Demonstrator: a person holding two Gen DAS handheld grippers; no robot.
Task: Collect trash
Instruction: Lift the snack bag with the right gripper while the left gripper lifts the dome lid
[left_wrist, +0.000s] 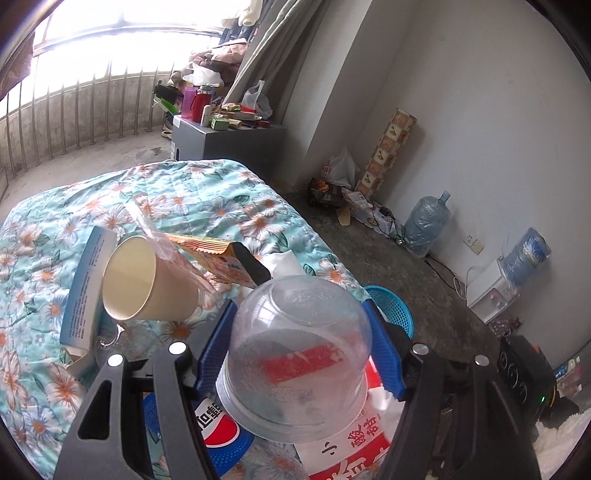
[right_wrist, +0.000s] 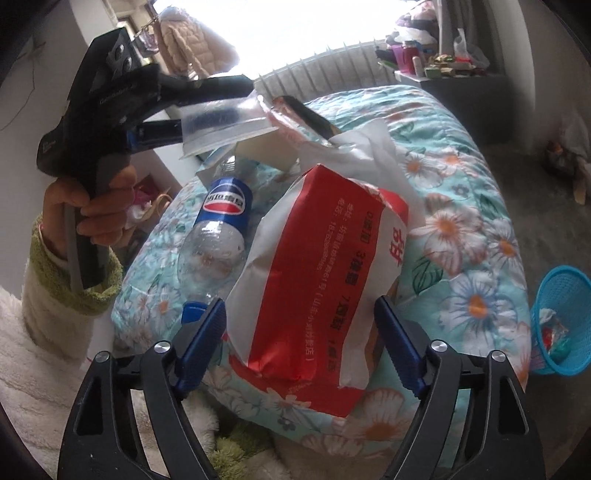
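My left gripper (left_wrist: 301, 306) is shut on a clear plastic dome cup (left_wrist: 297, 354) and holds it above the bed; it also shows in the right wrist view (right_wrist: 225, 123). Under it lie a Pepsi bottle (left_wrist: 221, 432) and a red and white paper bag (left_wrist: 347, 454). A paper cup (left_wrist: 144, 280), a blue and white box (left_wrist: 86, 288) and an orange snack wrapper (left_wrist: 218, 258) lie further up the bed. My right gripper (right_wrist: 301, 317) is open, its fingers on either side of the paper bag (right_wrist: 314, 266). The Pepsi bottle (right_wrist: 221, 229) lies left of the bag.
A floral quilt (left_wrist: 207, 199) covers the bed. A blue mesh trash basket (right_wrist: 563, 317) with some trash stands on the floor at the bed's right; it also shows in the left wrist view (left_wrist: 391, 306). A water jug (left_wrist: 426, 225), a dispenser (left_wrist: 491, 295) and cables line the wall.
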